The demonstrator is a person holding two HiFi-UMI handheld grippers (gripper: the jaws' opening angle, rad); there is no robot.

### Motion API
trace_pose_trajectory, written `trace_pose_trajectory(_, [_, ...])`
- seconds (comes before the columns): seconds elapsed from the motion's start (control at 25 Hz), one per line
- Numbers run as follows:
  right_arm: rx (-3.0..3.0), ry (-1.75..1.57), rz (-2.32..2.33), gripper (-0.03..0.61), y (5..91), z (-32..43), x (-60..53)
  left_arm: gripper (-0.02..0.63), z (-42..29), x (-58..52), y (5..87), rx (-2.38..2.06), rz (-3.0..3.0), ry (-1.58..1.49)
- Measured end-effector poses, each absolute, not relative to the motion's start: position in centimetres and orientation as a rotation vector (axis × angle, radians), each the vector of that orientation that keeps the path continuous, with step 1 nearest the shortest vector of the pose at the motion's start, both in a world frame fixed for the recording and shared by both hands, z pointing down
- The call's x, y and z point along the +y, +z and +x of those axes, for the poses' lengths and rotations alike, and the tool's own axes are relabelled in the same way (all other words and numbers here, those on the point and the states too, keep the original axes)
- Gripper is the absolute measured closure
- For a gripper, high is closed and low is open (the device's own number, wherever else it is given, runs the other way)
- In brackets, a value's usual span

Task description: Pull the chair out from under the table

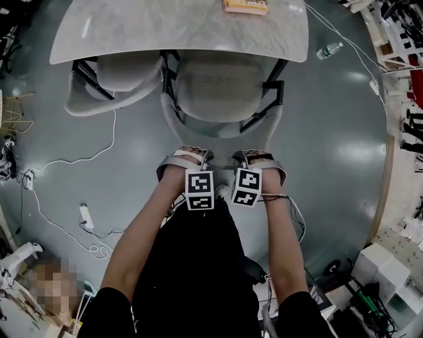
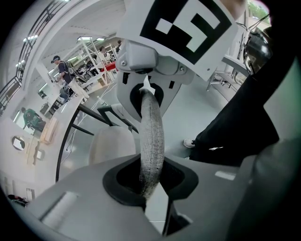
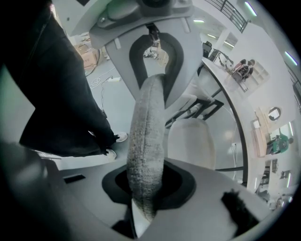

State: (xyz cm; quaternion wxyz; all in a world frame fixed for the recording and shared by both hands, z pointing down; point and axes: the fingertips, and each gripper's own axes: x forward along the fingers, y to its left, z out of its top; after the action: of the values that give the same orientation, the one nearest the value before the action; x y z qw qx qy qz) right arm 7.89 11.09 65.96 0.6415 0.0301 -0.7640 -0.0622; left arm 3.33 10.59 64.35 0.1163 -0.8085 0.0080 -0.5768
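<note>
A grey upholstered chair (image 1: 221, 86) with a black frame stands at the near edge of the pale marble table (image 1: 165, 26), its seat mostly out from under the top. Both grippers clamp the top rim of its curved backrest. My left gripper (image 1: 192, 157) holds the rim's left part, my right gripper (image 1: 254, 158) the right part. In the left gripper view the fuzzy backrest edge (image 2: 151, 141) runs between the jaws of the left gripper (image 2: 149, 188), which are shut on it. The right gripper view shows the same edge (image 3: 146, 141) pinched in the right gripper (image 3: 143, 207).
A second grey chair (image 1: 112, 76) sits tucked under the table to the left. An orange book (image 1: 246, 6) lies on the table's far side. A water bottle (image 1: 328, 50), white cables (image 1: 79, 158) and a power strip (image 1: 86, 214) lie on the floor. Shelving lines the right.
</note>
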Motion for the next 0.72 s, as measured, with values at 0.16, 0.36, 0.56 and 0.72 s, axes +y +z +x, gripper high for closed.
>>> trace_pose_trajectory(0.16, [-1.744, -0.144, 0.06, 0.505, 65.9, 8.1, 11.9, 0.535, 3.5, 11.4, 64.4, 0.025, -2.368, -1.697])
trace_pose_trajectory(0.36, [-1.741, -0.131, 0.059, 0.505, 65.9, 7.9, 13.4, 0.535, 3.2, 12.9, 64.4, 0.024, -2.374, -1.714])
trace_pose_trajectory(0.56, [-1.74, -0.134, 0.055, 0.505, 65.9, 7.9, 15.1, 0.535, 3.3, 14.7, 64.4, 0.029, -2.379, -1.712])
trace_pose_trajectory(0.72, [-1.738, -0.135, 0.052, 0.505, 65.9, 8.0, 16.3, 0.534, 3.4, 15.9, 64.4, 0.032, -2.38, -1.719])
